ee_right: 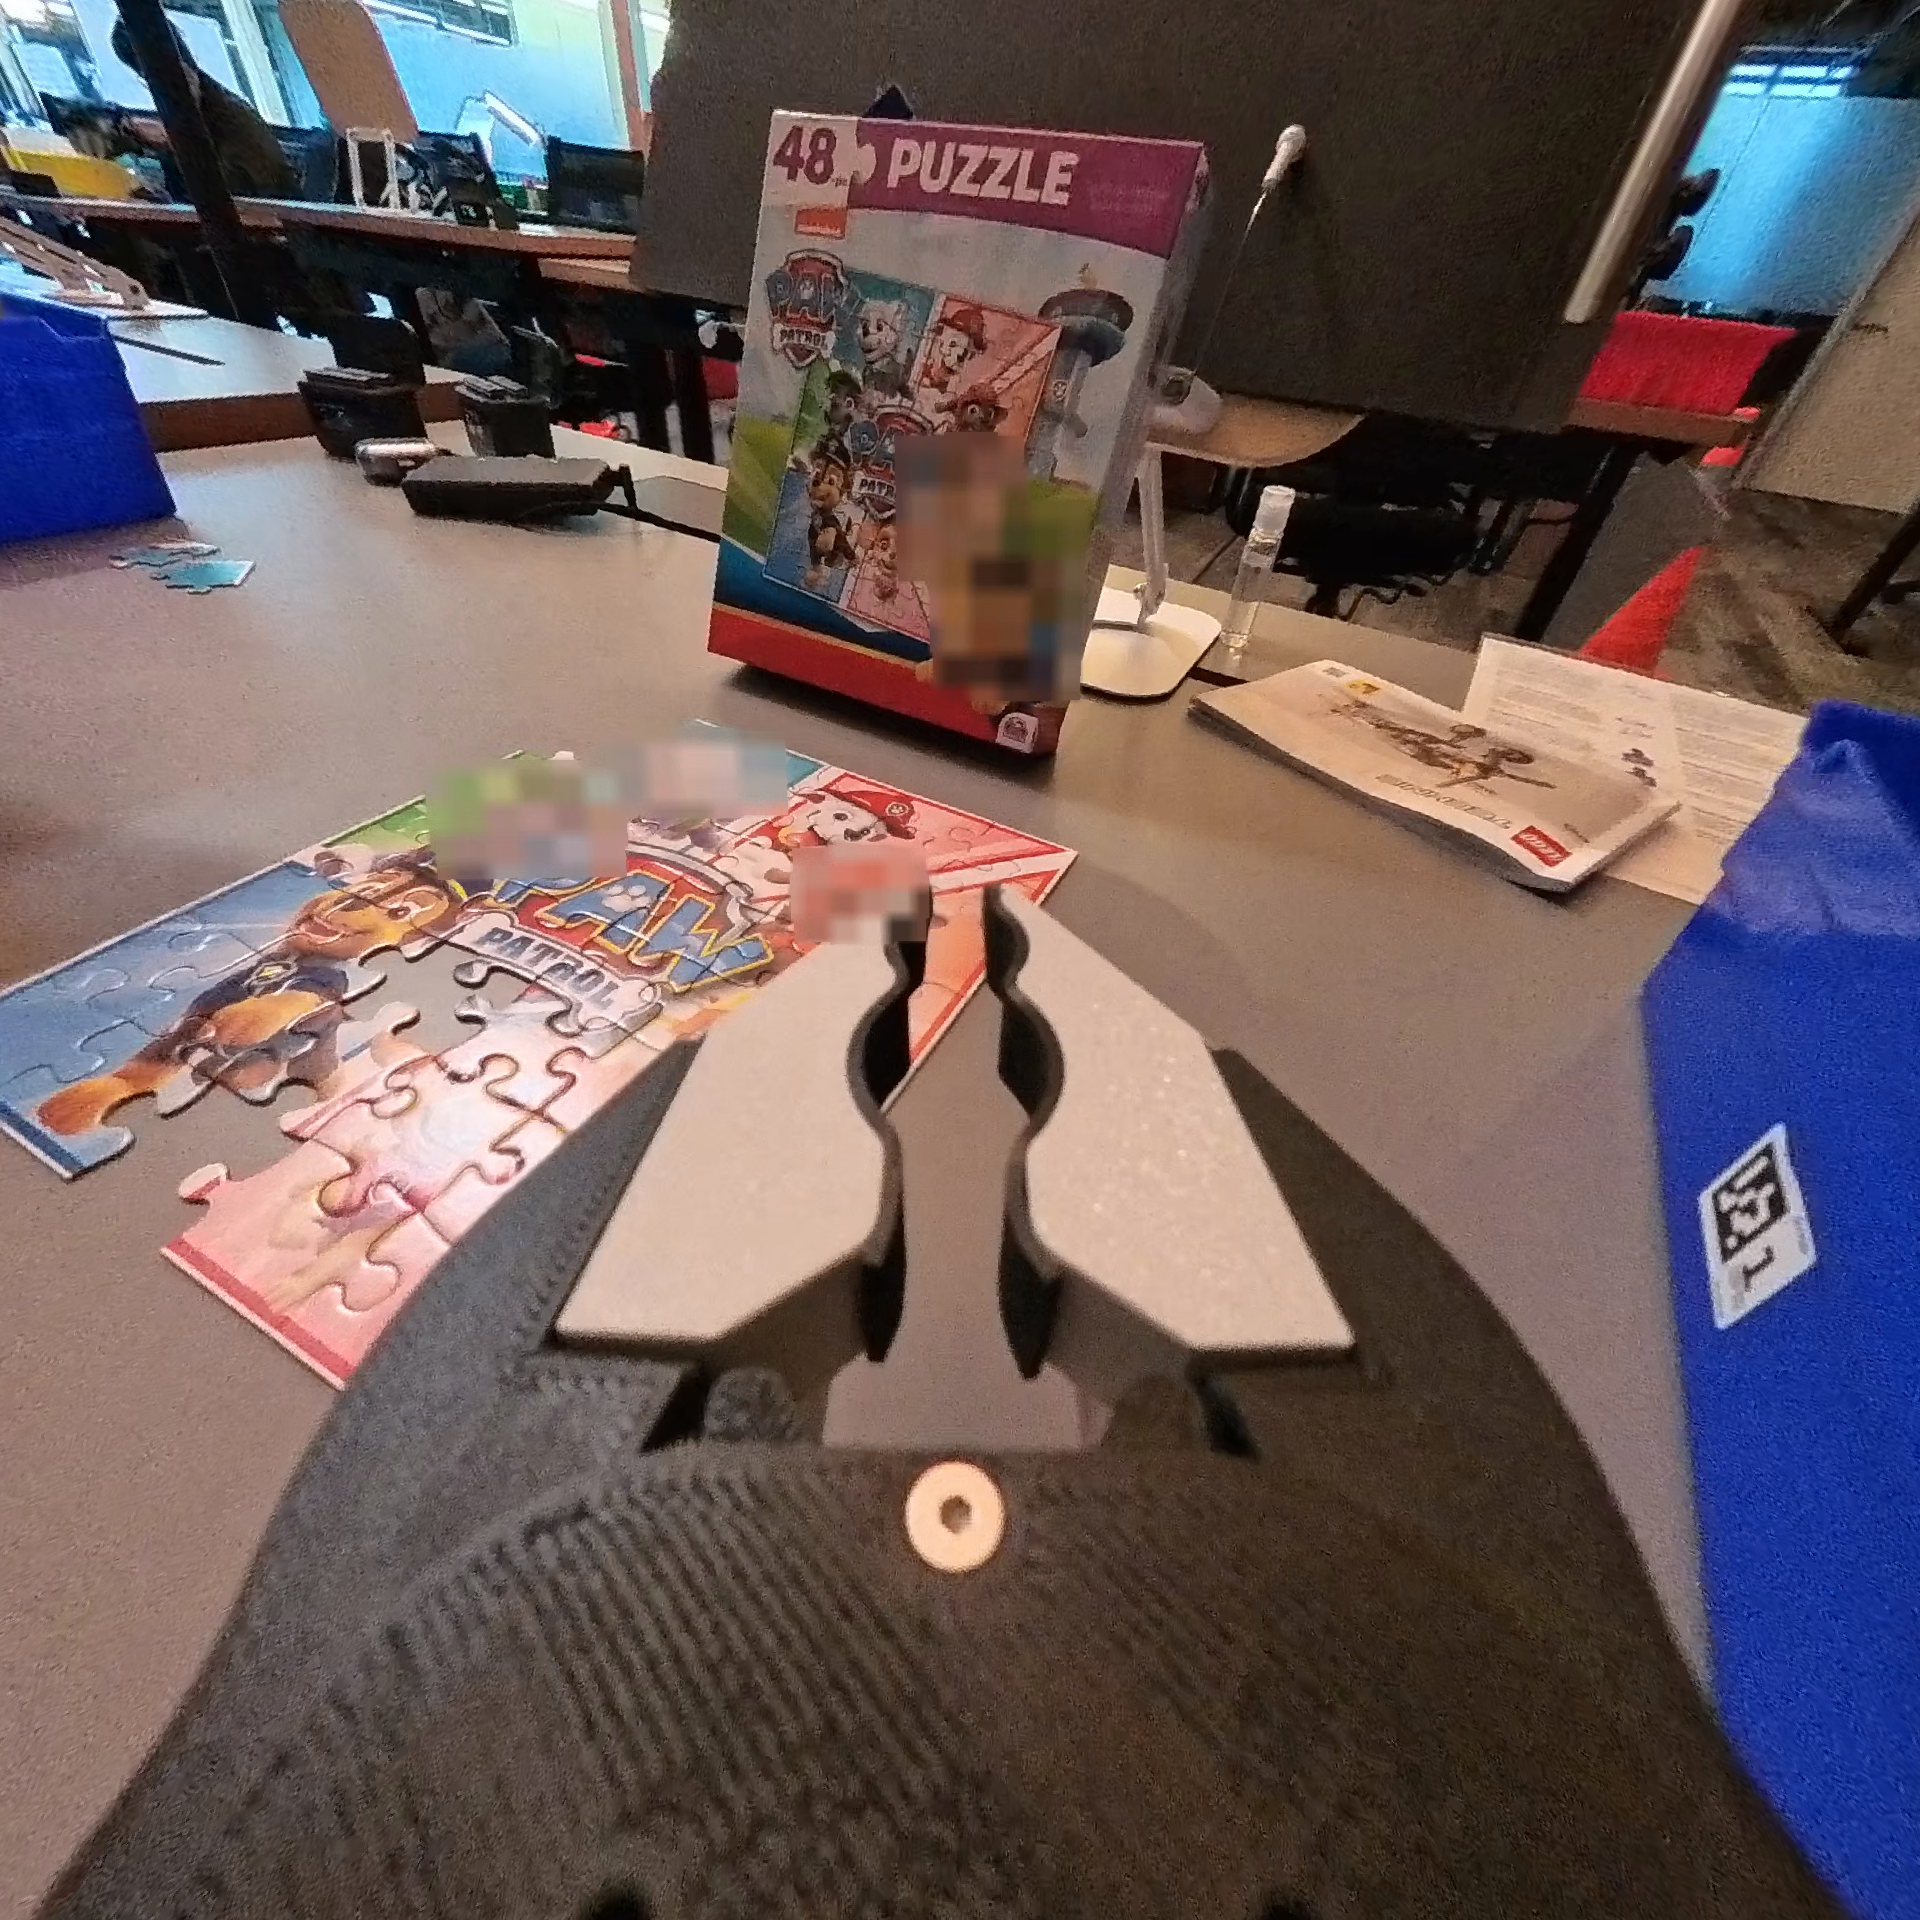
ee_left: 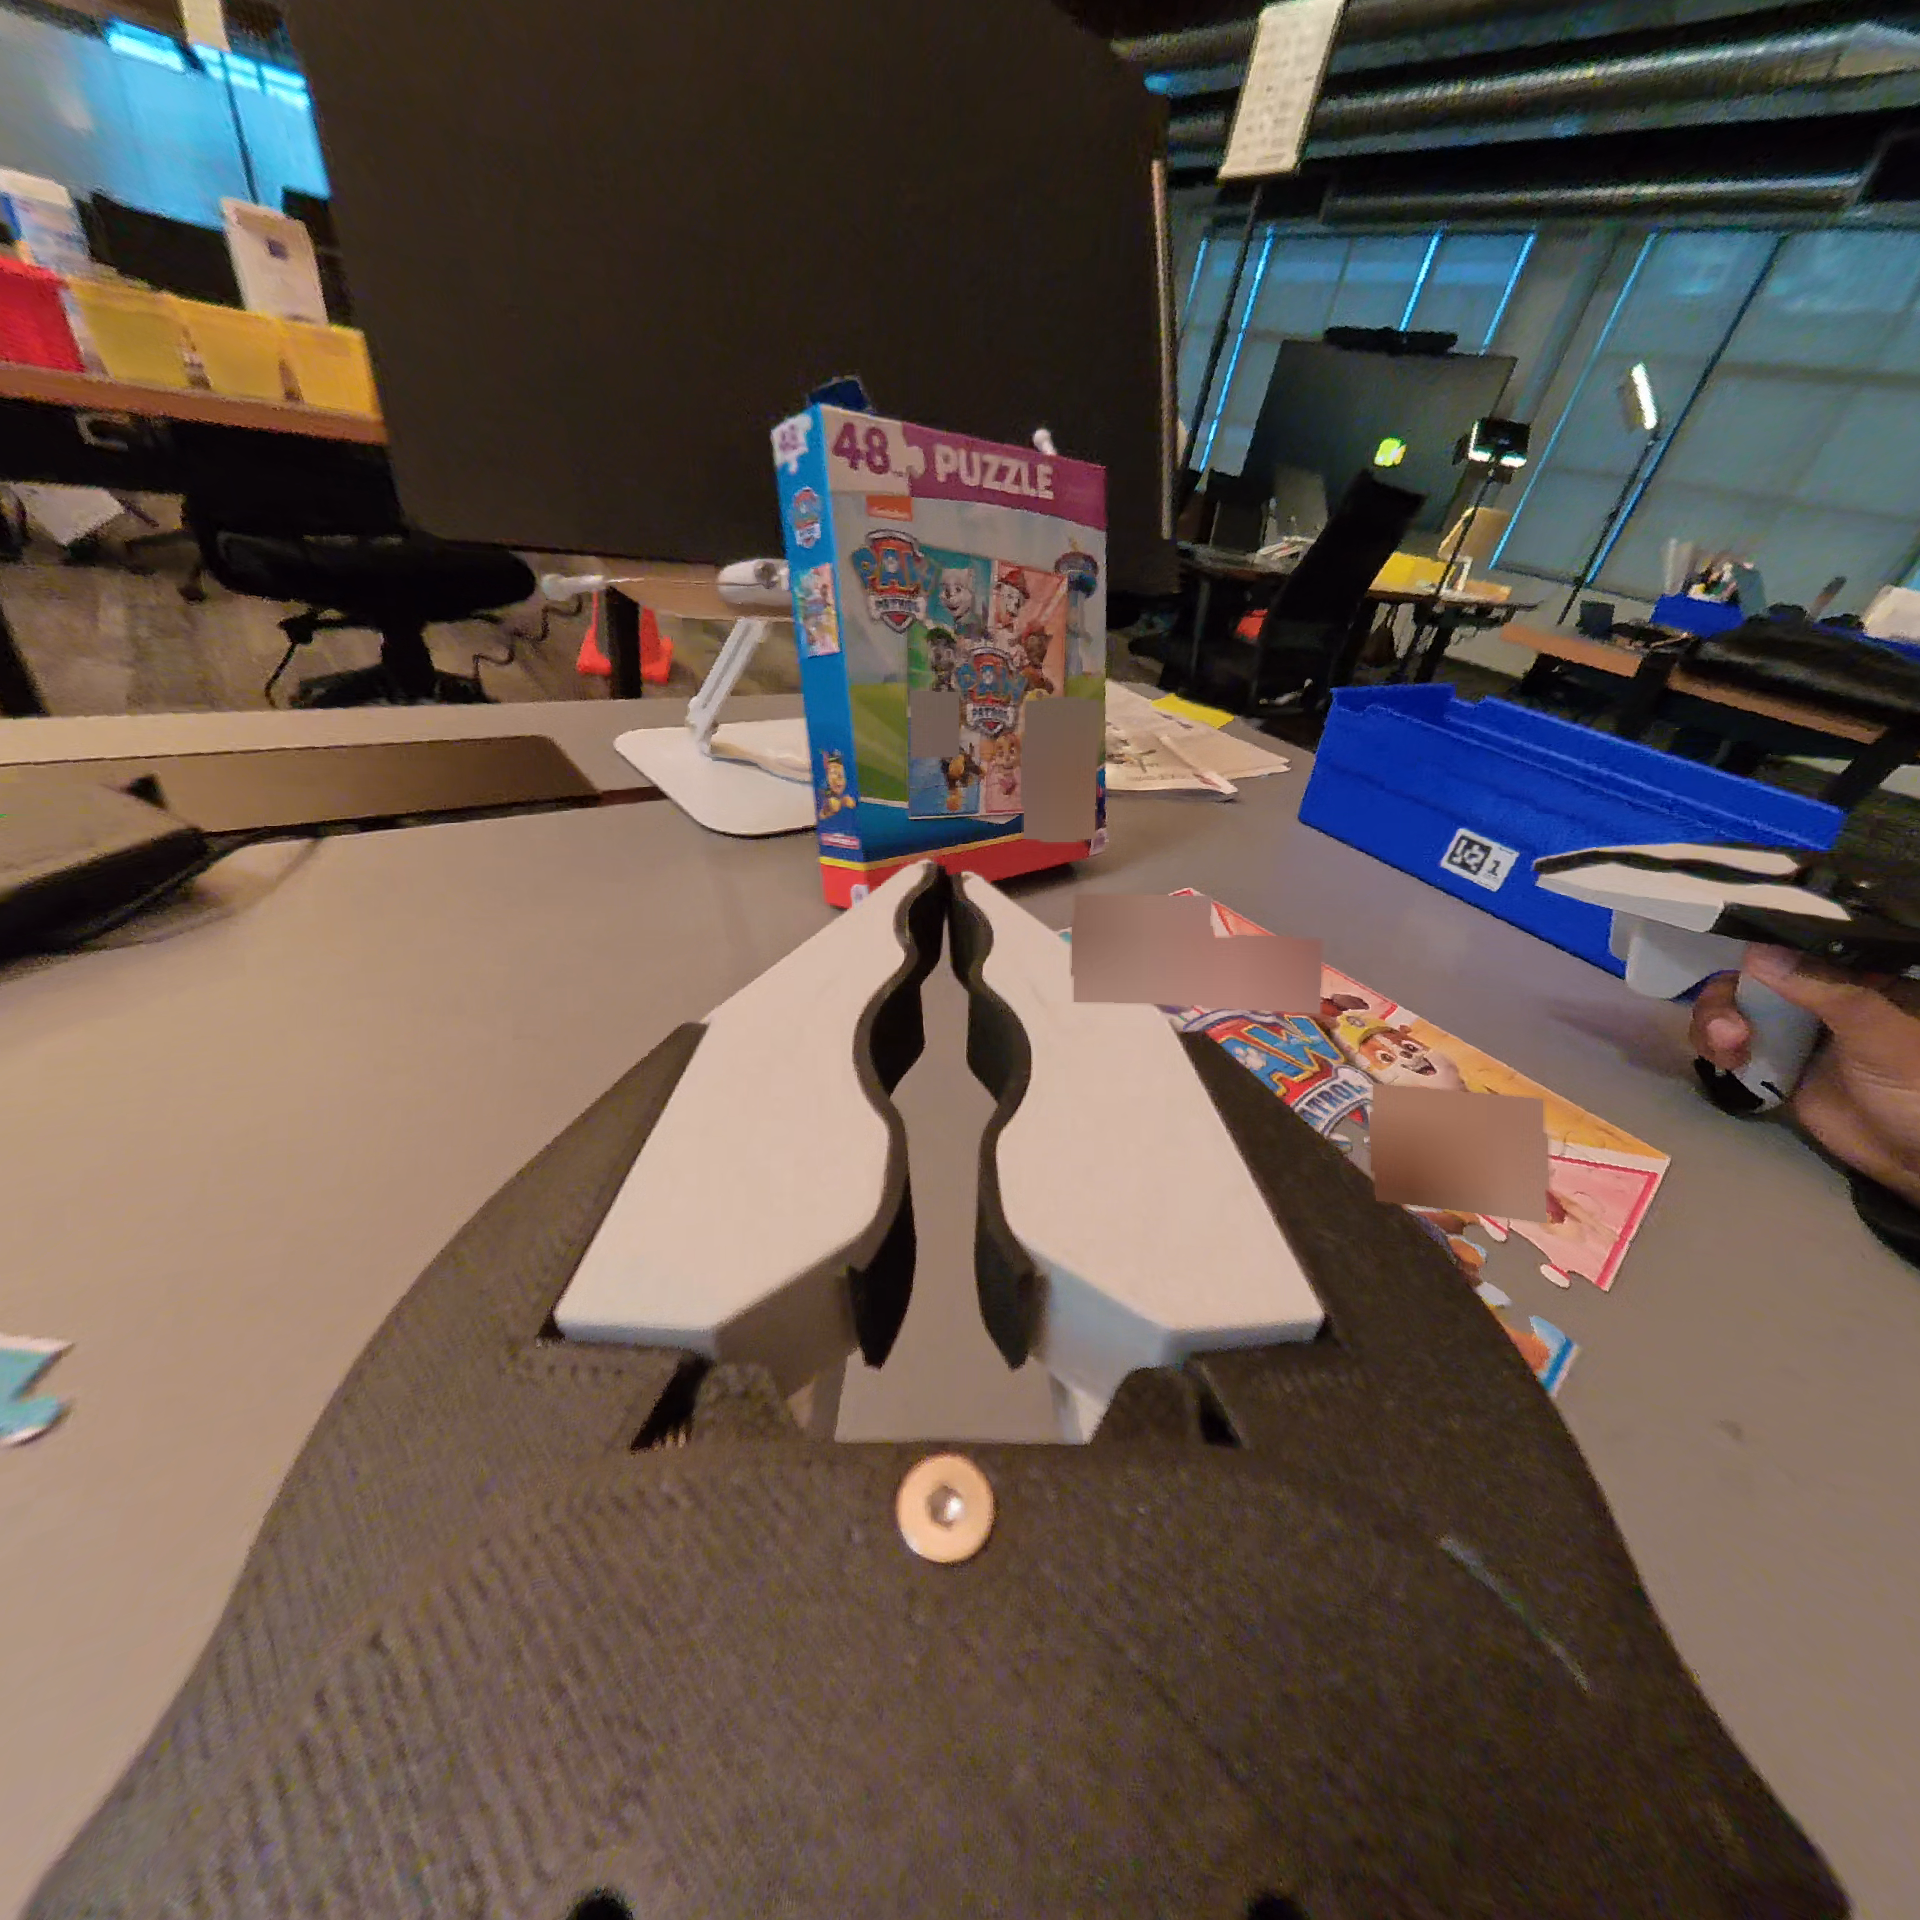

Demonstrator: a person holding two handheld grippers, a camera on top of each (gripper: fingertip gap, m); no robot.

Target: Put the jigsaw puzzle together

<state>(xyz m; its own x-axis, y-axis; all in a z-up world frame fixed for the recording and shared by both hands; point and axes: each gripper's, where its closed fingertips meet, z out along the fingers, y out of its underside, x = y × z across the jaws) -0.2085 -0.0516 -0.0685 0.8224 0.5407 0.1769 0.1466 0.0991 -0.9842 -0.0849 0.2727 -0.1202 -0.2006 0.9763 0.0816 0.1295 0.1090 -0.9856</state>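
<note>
Both grippers hovering bare over the grey table (ee_right: 1299, 935)

Left gripper (ee_left: 948, 883) is pressing together on nothing; right gripper (ee_right: 951, 914), slightly spread over the jigsaw (ee_right: 499, 997) corner, risks snagging loose pieces.

Left gripper (ee_left: 948, 883) above table (ee_left: 416, 1039), tips together, nothing between. Puzzle box (ee_left: 940, 644) upright just beyond its tips; stand base (ee_left: 717, 779) behind-left of box, papers (ee_left: 1174, 753) behind-right. Assembled puzzle (ee_left: 1455, 1122) flat on table, right of this tool; bin (ee_left: 1507, 790) further right, beyond the puzzle. Loose piece (ee_left: 31, 1382) far left, near edge of view.

Right gripper (ee_right: 951, 925) over near right corner of puzzle (ee_right: 416, 1039), tips slightly apart, nothing between. Box (ee_right: 956, 416) ahead, beyond puzzle. Booklet (ee_right: 1455, 790) ahead-right; bin (ee_right: 1818, 1247) close on right. Loose pieces (ee_right: 192, 566) far left on table
</note>
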